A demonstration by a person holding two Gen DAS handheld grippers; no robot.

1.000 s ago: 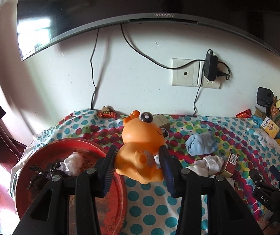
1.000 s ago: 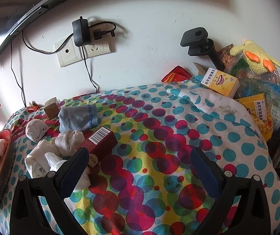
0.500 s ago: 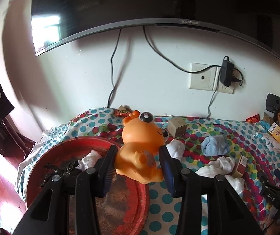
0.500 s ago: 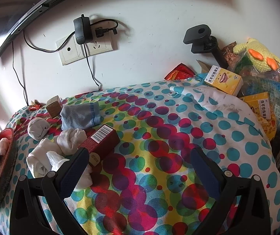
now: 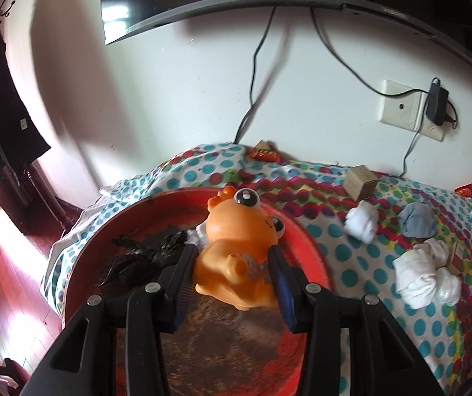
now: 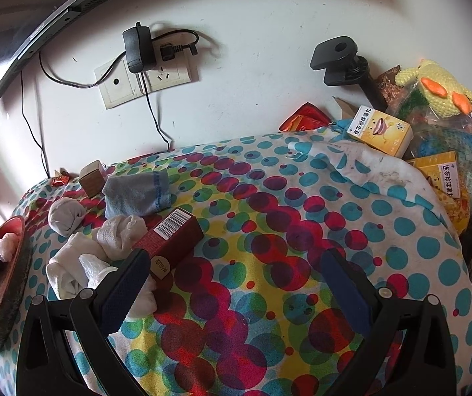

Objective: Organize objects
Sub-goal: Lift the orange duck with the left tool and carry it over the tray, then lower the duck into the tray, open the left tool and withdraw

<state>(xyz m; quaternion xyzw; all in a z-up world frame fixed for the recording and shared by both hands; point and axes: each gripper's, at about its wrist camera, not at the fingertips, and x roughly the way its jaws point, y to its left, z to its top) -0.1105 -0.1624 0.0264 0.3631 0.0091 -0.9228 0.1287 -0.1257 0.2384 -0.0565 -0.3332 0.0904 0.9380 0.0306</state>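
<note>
The left hand-held gripper [image 5: 232, 274] clamps an orange toy [image 5: 239, 247] above a red tray [image 5: 305, 241]. The right hand-held gripper [image 6: 232, 274] stands open, a red box [image 6: 170, 241] just past its left finger.

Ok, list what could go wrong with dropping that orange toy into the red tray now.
1. The orange toy is gripped between the left gripper fingers above the red tray; it is rounded, so on release it may roll toward the rim.
2. The black item and white wad already lie in the tray just beyond the toy, which could land on them and tip.
3. The tray sits near the edge of the cloth, so a hard set-down might shift it.
</note>
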